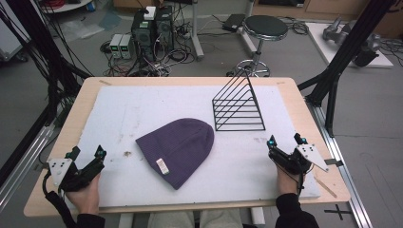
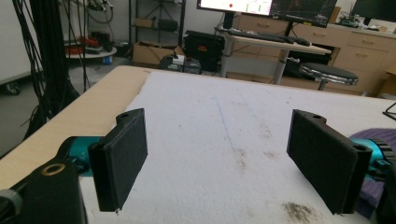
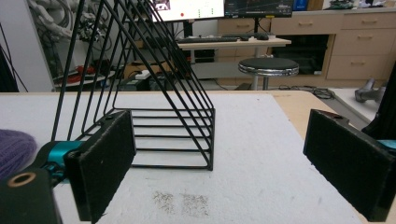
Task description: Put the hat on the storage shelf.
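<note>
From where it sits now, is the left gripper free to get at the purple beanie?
Probably yes. The left gripper rests open near the table's front left edge, and only bare white mat lies between it and the purple beanie. The wire rack stands off to the beanie's far right.

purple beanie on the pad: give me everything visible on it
The purple beanie is a ribbed knit hat lying flat on the white foam pad, near the middle of the table. Its rounded crown points toward the far right, toward the black wire rack, and its open hem faces the person's side. A small pale label is sewn near the hem. It looks limp and empty. Nothing touches it but the pad; both claws rest apart from it, one at either side.
</note>
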{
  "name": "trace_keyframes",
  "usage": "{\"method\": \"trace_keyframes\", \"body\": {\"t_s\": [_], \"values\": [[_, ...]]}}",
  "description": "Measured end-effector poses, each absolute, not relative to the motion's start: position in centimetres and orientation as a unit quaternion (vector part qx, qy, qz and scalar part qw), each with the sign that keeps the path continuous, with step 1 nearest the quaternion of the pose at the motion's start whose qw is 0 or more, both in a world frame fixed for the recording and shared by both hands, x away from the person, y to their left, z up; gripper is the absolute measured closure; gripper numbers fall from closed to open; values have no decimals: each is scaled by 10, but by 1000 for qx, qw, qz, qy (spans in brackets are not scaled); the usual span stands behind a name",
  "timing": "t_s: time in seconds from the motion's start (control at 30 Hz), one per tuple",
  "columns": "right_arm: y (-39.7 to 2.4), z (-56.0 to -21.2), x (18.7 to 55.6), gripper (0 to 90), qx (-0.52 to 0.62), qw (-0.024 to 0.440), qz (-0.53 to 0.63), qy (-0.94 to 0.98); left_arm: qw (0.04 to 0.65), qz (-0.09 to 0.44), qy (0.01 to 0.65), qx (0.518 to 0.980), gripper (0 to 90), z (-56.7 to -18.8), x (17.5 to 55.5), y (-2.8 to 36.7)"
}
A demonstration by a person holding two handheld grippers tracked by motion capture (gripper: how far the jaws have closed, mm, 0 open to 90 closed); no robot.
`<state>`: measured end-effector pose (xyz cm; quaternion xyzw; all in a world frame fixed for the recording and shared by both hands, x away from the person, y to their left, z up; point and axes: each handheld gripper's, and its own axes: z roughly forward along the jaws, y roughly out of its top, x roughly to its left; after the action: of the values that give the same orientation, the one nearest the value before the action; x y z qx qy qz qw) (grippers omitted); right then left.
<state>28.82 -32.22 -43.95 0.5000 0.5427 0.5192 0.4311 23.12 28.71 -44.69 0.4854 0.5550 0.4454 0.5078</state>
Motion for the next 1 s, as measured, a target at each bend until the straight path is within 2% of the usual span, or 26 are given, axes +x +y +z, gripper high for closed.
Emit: {"method": "trace_keyframes", "body": {"t_s": [0.1,0.47,0.63,0.9,1.0], "values": [[-323,-440,288,83,504,428,520,541,507,448,559,479,169,-445,231,287],[-329,-441,295,84,510,428,520,536,509,447,550,488,171,-443,244,285],[-329,-441,295,84,514,425,517,536,516,431,554,492,171,-439,247,283],[-329,-440,294,83,510,422,522,538,500,458,481,556,174,-399,246,263],[-331,-441,296,83,511,417,523,540,516,440,473,562,203,-382,253,259]]}}
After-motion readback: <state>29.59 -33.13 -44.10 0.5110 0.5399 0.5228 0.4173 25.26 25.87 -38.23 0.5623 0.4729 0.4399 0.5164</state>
